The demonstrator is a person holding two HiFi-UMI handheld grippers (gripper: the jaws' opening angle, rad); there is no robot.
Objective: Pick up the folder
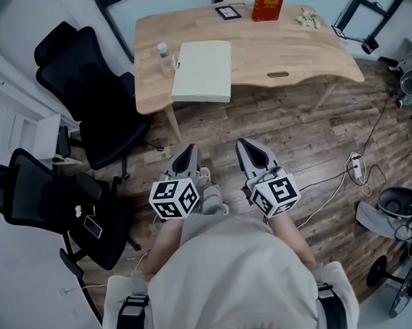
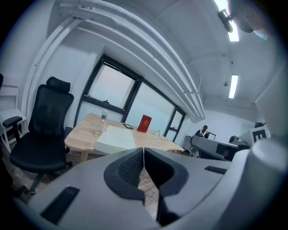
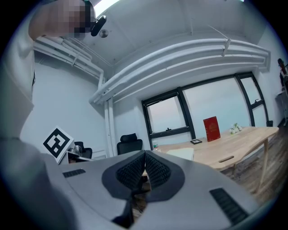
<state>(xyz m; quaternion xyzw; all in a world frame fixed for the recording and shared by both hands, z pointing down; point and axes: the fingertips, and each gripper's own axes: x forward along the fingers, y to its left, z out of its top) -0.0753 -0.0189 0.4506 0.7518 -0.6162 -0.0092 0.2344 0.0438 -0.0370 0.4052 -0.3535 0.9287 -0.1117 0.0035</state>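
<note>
fingers of your left gripper (image 1: 187, 153) and right gripper (image 1: 248, 148) are pressed together, holding nothing. the pale folder (image 1: 203, 71) lies flat at the worktop's (image 1: 290, 53) near edge, at twelve o'clock and well apart from both grippers. a bottle (image 1: 164, 55) stands just at its nine o'clock, and a red box (image 1: 268, 4) at its one o'clock.

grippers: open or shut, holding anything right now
left gripper: shut, holding nothing
right gripper: shut, holding nothing
</note>
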